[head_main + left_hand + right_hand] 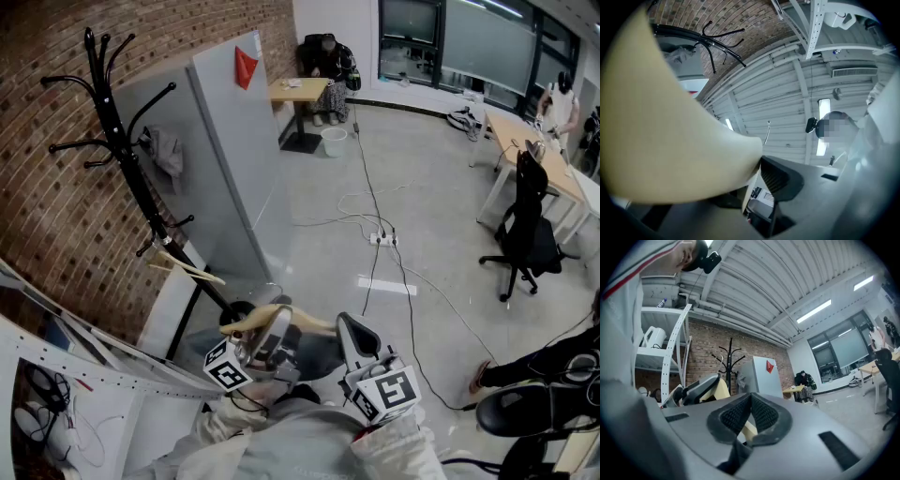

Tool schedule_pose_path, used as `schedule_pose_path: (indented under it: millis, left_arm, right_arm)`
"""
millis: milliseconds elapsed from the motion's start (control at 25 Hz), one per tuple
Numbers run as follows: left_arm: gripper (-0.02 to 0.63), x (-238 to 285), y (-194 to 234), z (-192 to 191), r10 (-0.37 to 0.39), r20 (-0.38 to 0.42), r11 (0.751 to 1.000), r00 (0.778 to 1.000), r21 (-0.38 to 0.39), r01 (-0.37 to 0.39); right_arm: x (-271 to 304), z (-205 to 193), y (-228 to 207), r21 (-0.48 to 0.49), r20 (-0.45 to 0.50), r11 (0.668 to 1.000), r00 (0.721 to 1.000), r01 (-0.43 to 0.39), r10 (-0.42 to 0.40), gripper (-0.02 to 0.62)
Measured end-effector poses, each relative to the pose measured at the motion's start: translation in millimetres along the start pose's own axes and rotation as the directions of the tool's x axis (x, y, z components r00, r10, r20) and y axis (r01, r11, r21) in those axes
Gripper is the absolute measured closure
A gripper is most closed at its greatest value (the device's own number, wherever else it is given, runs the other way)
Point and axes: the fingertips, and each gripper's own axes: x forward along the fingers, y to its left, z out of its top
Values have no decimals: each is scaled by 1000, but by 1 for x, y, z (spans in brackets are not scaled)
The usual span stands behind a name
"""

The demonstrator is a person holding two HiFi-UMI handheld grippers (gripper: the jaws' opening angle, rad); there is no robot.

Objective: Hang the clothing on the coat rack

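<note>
Left gripper view: left tongs clamp hanger; right tongs pinched shut alongside. Rack stands well ahead-left; best lead hook-first to a free peg.

From the head we look steeply down, with the coat rack at upper left and the floor spreading right. Our left gripper view tilts up toward the ceiling, a hanger filling its near left. Our right gripper view looks across the room. All three share the coat rack and brick wall.
</note>
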Motion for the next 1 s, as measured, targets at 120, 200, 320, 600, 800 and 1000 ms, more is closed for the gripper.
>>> schedule_pose_path:
  millis: [120, 200, 320, 600, 800, 1000]
  left_arm:
    - [488, 7, 19, 14, -10, -1, 1000, 1000, 21, 10]
    - [488, 10, 32, 23, -6, 5, 1000, 1000, 30, 6]
    - [488, 17, 54, 32, 0, 20, 999, 1000, 33, -1]
    - [488, 47, 114, 66, -3, 39, 999, 999, 41, 2]
    - [488, 62, 159, 95, 1, 56, 1000, 998, 23, -2]
    - [488, 78, 190, 112, -13, 56, 1000, 998, 21, 12]
  right_arm:
    - [20, -1, -7, -2, 16, 1000, 1000, 2, -2, 571]
    - [33, -2, -12, -2, 19, 1000, 1000, 1, -1, 571]
    - [54, -3, -26, -5, 11, 1000, 1000, 0, 0, 571]
    - [134, 2, -54, -12, -9, 1000, 1000, -29, 29, 571]
    - [194, 3, -68, -20, -26, 999, 999, -46, 45, 571]
    - [237, 2, -83, -16, -36, 999, 998, -42, 42, 571]
